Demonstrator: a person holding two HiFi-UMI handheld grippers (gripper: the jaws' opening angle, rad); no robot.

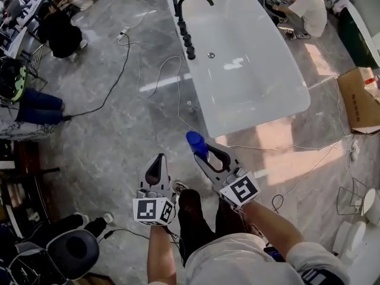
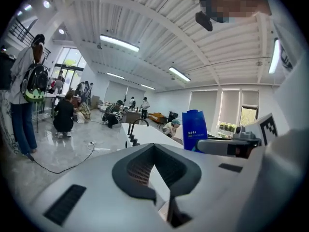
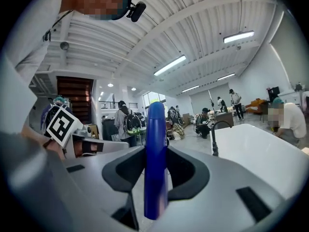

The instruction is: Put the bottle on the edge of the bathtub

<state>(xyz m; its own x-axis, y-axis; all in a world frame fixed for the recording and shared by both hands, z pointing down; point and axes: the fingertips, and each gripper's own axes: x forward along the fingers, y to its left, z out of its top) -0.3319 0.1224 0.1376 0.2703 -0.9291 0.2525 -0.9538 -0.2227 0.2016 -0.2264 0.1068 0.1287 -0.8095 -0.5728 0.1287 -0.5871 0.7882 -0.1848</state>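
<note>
The floor (image 1: pixel 107 129) is glossy grey marble-look tile, with cables (image 1: pixel 113 82) trailing over it and a patch of sunlight (image 1: pixel 279 144) near the middle. An open cardboard box (image 1: pixel 356 100) sits off to one side and a black office chair (image 1: pixel 74 251) to the other. Overhead, a white ribbed ceiling (image 2: pixel 159 28) carries long tube lights (image 2: pixel 119 43). Tall windows (image 2: pixel 231 108) with pale blinds line one side, and a dark staircase (image 3: pixel 75 93) rises by a white wall (image 3: pixel 270 66). A person (image 2: pixel 63 116) crouches near the bright glazed entrance (image 2: pixel 67 64).

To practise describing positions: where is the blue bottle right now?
The blue bottle is held in the right gripper, just below the centre of the head view, a little short of the near end of the white bathtub.
</note>
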